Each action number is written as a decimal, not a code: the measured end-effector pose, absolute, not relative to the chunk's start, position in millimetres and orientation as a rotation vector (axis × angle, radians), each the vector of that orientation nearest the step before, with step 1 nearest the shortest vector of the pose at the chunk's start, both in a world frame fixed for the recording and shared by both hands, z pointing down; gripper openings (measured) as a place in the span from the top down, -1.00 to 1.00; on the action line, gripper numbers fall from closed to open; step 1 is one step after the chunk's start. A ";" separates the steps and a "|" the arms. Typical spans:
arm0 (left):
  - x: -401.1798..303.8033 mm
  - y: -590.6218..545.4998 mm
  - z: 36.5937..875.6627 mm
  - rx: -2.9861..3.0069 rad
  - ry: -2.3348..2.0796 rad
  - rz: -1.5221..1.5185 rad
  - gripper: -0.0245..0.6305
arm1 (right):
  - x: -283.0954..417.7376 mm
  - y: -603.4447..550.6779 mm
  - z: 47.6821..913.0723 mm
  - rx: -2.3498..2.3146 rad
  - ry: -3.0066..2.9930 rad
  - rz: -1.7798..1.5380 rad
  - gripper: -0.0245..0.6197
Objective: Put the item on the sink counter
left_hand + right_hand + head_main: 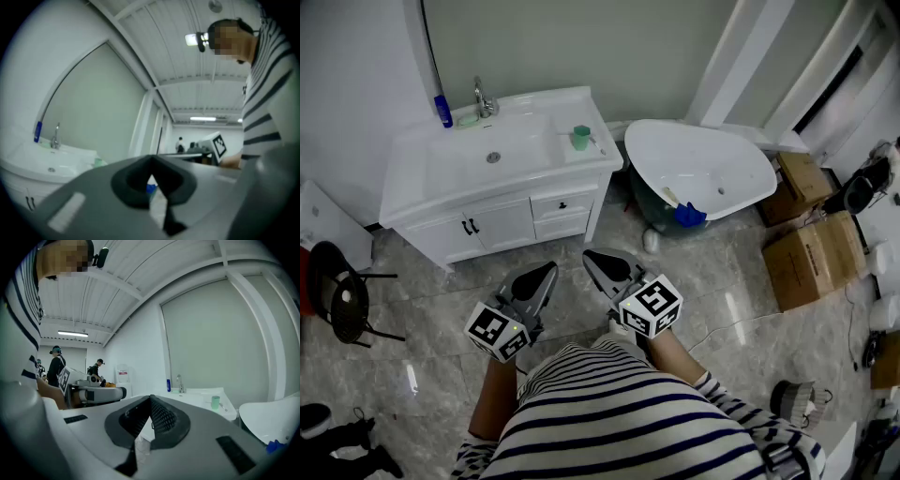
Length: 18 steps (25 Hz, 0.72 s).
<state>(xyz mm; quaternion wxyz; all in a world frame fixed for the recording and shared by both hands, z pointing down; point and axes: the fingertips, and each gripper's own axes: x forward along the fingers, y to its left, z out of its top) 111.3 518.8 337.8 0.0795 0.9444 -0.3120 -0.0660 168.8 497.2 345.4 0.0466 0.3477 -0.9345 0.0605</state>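
Finding: no word, brand or number is legible in any view. The left cube [498, 331] and the right cube [650, 305] carry only black-and-white square code patterns. In the right gripper view, a white panel [123, 374] at the far wall bears a red label, too small to read. The cardboard boxes [811, 258] show no readable print.

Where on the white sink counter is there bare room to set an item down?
The white sink counter is bare on its left side, between the basin and the left edge, and along the front rim. The right ledge holds a green cup; the back is crowded by the chrome tap and a blue bottle.
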 end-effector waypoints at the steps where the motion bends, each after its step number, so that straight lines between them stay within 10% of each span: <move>1: 110.9 518.3 337.9 2.825 -0.934 -0.197 0.91 | 168.2 496.6 345.1 1.057 -2.852 0.182 0.90; 18: 134.2 507.4 349.4 2.810 -0.864 -0.169 0.91 | 179.9 490.9 347.8 1.029 -2.872 0.197 0.90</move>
